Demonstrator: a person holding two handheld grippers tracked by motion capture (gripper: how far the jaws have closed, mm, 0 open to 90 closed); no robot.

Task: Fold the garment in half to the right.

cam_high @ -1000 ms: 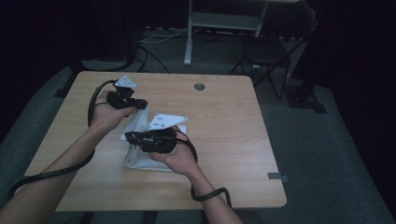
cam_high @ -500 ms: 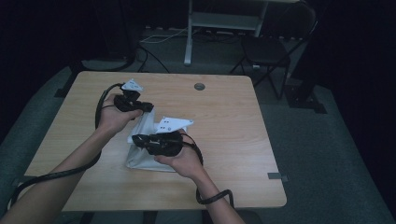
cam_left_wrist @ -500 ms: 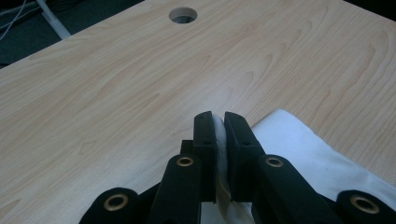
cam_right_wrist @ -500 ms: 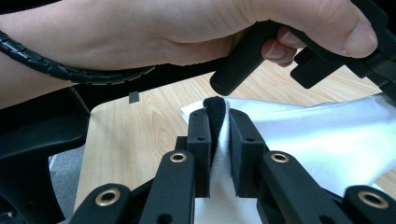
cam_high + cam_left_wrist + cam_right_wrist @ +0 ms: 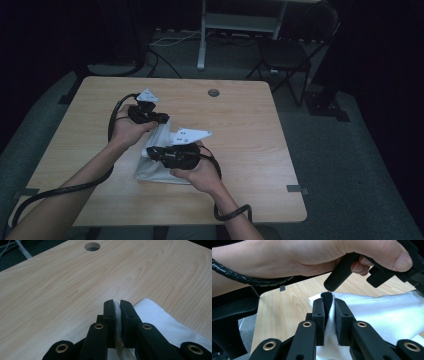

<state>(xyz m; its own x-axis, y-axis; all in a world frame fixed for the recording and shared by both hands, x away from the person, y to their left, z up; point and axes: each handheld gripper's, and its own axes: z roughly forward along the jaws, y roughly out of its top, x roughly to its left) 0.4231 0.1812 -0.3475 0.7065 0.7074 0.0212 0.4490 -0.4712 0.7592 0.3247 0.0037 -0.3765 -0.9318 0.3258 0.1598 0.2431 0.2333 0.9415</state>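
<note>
Lying mid-surface (image 5: pixel 240 125), the white cloth (image 5: pixel 155 167) sits between both claws from above. The left claw (image 5: pixel 117 305) pinches the cloth's edge, jaws nearly shut. The right claw (image 5: pixel 329 303) clamps a fold likewise.

High view above table (image 5: pixel 250 130) looking down, gripper views close along jaws, sharing white cloth (image 5: pixel 155 170).

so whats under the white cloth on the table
Bare wooden table shows all round the white cloth. Both grippers pinch its edges, left gripper and right gripper. Whatever lies beneath its middle is covered.
</note>
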